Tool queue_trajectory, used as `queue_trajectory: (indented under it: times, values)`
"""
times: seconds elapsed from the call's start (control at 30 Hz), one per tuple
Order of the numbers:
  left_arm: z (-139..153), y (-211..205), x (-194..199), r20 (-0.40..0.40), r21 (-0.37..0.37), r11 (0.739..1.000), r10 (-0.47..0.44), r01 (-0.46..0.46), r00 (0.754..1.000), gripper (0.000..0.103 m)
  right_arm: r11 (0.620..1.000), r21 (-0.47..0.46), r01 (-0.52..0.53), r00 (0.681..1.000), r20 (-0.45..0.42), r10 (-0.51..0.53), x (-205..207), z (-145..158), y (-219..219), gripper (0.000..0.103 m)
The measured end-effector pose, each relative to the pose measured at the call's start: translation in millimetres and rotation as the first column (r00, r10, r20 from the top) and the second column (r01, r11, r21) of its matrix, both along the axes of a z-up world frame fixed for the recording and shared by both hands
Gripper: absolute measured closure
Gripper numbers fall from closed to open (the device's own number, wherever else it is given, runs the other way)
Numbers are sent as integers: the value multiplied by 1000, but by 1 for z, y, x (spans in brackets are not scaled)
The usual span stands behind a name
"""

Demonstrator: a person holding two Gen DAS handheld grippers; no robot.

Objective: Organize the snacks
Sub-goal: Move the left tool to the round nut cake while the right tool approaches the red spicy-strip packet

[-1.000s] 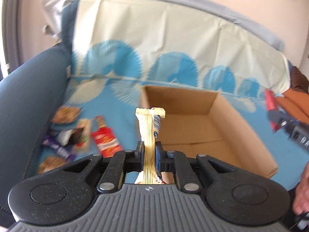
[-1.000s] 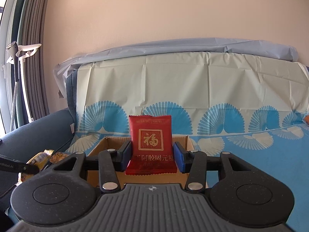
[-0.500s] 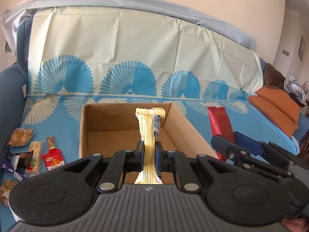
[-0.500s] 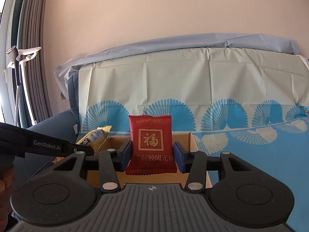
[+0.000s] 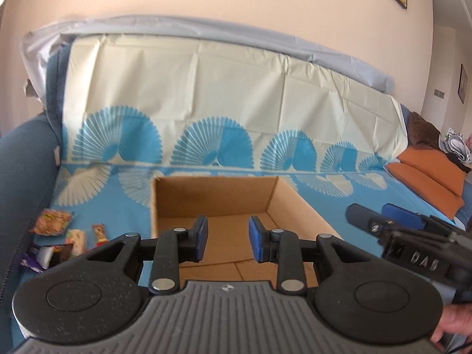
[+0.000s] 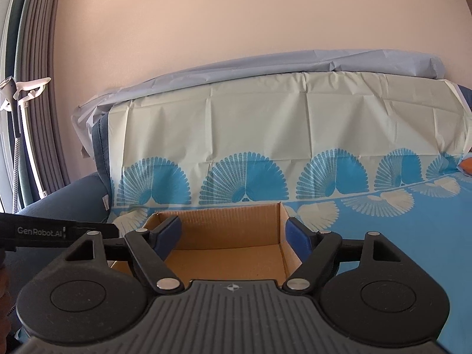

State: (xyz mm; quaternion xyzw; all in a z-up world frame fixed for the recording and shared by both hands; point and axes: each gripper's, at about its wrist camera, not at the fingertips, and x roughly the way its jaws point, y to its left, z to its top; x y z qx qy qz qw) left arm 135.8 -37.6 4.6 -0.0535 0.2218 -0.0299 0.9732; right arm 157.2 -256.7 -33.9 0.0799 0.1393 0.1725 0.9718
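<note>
A sofa draped in a cream and blue fan-print cover (image 5: 206,94) fills both views, and an open cardboard box (image 5: 212,197) sits on the seat; the part of its brown floor that shows is bare, while the near part lies hidden behind the grippers, so what is inside cannot be told. On the seat to the left of the box, against the dark blue armrest (image 5: 20,183), lies a loose cluster of snack packets (image 5: 59,239) — a yellowish bag farthest back, a pale bar and a red sachet beside it, a purple wrapper nearest. The left gripper (image 5: 228,240) is held level over the near edge of the box, pointing toward the sofa back, its blue pads a moderate gap apart with nothing between them. The right gripper (image 6: 234,239) hovers over the same box from the right side — its pads spread wide and empty. Each gripper shows at the edge of the other's view.
</note>
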Motion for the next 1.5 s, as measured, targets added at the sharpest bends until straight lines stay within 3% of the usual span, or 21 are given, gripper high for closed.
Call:
queue_trajectory:
  times: [0.1,0.2,0.3,0.4,0.53,0.63,0.73,0.87,0.9,0.97,1.03,1.2,1.5]
  values:
    - [1,30,-14,25,-6,999,36,-36,999,77,1000,15,16,1000,3,-16,-3,1,1,21]
    - [-1,78,-28,37,-22,991,131,-131,991,78,1000,22,19,1000,11,-19,-7,2,4,21]
    - [-12,133,-44,24,-46,966,255,-254,967,80,1000,13,12,1000,21,-13,-11,4,13,23]
    - [-32,183,-61,-30,-82,929,359,-360,933,80,1000,7,-5,1000,24,5,-15,5,25,33]
    - [-67,209,-81,-103,-85,917,381,-390,919,80,999,2,-54,998,14,54,-19,8,51,47]
    - [-94,210,-81,-198,-90,927,341,-363,919,79,996,-27,-90,996,13,90,-23,9,76,48]
    - [-100,211,-68,-244,-74,939,308,-335,919,66,988,-77,-137,990,19,139,-28,10,105,48]
    - [-114,221,-52,-339,-70,922,336,-380,879,45,975,-125,-181,983,16,184,-33,10,136,48]
    - [-116,223,-49,-359,-68,916,347,-395,866,34,973,-132,-190,981,14,194,-34,10,142,48]
    - [-121,224,-40,-387,-66,918,337,-390,858,28,968,-144,-206,978,9,209,-35,9,152,48]
    - [-124,219,-33,-404,-50,926,325,-375,855,16,963,-156,-218,975,4,221,-36,8,160,48]
    - [-136,215,-9,-438,-25,927,327,-375,837,4,953,-182,-242,970,-10,244,-36,7,174,47]
    - [-153,210,18,-434,43,885,435,-464,789,1,930,-237,-280,959,-21,283,-40,6,193,40]
